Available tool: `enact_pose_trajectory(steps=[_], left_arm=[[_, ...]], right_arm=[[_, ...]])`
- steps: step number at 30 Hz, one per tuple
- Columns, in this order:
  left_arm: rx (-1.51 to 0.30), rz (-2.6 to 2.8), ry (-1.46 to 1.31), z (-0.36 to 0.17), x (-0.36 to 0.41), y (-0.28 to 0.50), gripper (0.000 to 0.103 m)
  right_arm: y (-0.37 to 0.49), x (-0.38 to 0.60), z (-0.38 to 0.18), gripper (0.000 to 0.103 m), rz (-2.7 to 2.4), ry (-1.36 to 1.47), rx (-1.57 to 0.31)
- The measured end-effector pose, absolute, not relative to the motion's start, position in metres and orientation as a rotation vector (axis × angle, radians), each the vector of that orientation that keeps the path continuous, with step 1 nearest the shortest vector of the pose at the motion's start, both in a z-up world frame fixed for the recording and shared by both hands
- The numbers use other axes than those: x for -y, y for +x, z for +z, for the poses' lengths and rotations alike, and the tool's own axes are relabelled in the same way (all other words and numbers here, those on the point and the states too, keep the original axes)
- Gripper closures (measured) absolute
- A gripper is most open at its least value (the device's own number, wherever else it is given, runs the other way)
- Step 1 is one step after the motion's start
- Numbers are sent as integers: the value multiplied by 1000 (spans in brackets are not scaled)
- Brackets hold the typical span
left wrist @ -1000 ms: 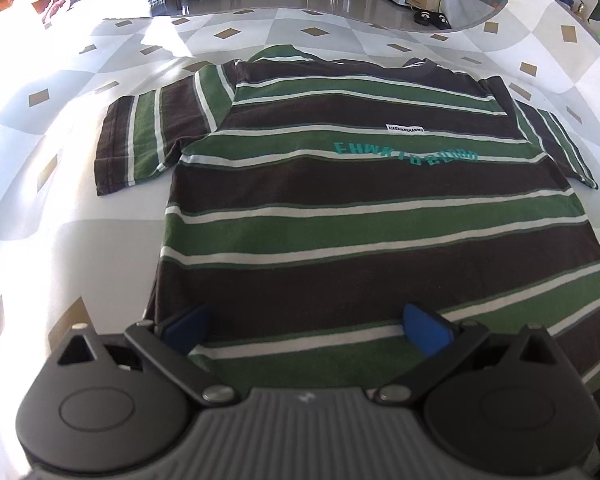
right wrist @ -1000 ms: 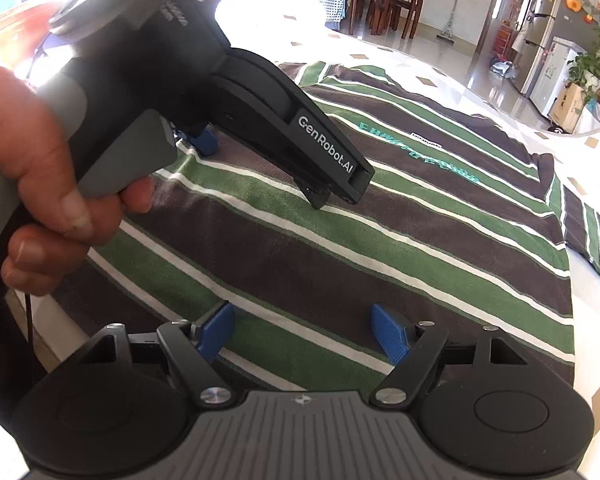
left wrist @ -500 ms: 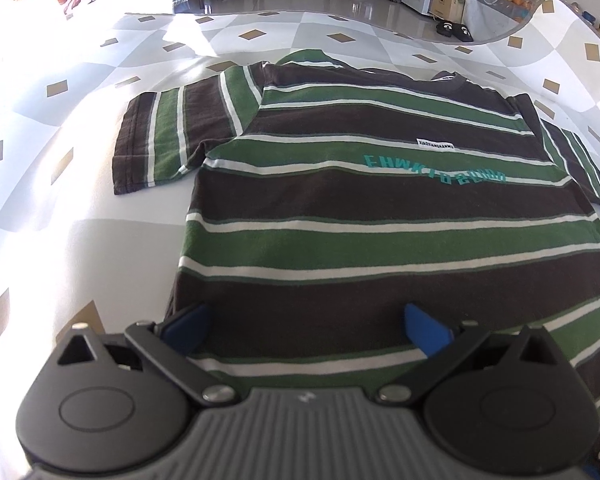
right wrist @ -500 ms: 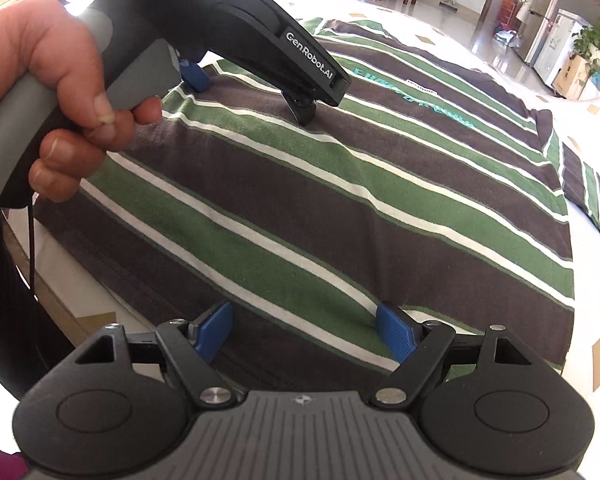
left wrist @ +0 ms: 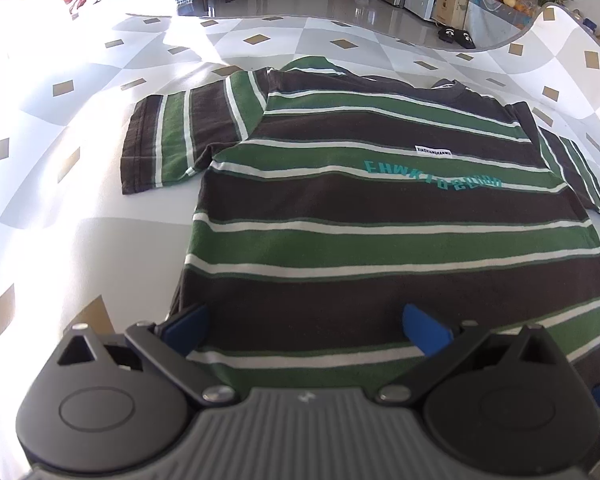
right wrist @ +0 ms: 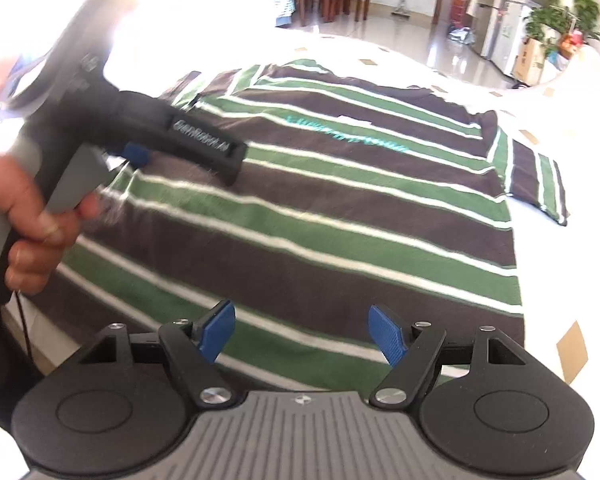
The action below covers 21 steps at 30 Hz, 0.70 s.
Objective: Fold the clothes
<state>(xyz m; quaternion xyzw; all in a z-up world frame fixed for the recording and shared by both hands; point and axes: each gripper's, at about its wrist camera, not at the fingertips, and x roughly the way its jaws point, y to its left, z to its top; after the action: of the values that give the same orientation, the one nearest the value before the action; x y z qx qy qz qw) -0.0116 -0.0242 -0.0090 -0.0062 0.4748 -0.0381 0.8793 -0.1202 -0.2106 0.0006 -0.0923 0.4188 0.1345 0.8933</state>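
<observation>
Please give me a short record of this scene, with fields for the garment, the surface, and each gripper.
garment: striped T-shirt, brown, green and white, spread flat, not yet folded
print: teal lettering on the chest
surface: white checked cloth under the shirt
left gripper: open, over the hem, near the shirt's corner
right gripper: open, jaws just closing a little, nothing between them, over the hem

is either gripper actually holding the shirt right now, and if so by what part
Nothing is held. The left gripper and right gripper both stand open over the shirt's bottom edge, with the right one's jaws having just narrowed slightly.
</observation>
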Motion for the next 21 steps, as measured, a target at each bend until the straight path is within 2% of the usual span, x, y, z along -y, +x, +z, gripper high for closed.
enact_pose_trajectory(steps=[9,21], left_arm=[[-980,-130,112,-4,38,-30,0],[-991,-198,94,-10,37,-40,0]], right_arm=[[-74,238,7,31,160,-93,-890],[-46,238,-7,31,158,-102,-891]])
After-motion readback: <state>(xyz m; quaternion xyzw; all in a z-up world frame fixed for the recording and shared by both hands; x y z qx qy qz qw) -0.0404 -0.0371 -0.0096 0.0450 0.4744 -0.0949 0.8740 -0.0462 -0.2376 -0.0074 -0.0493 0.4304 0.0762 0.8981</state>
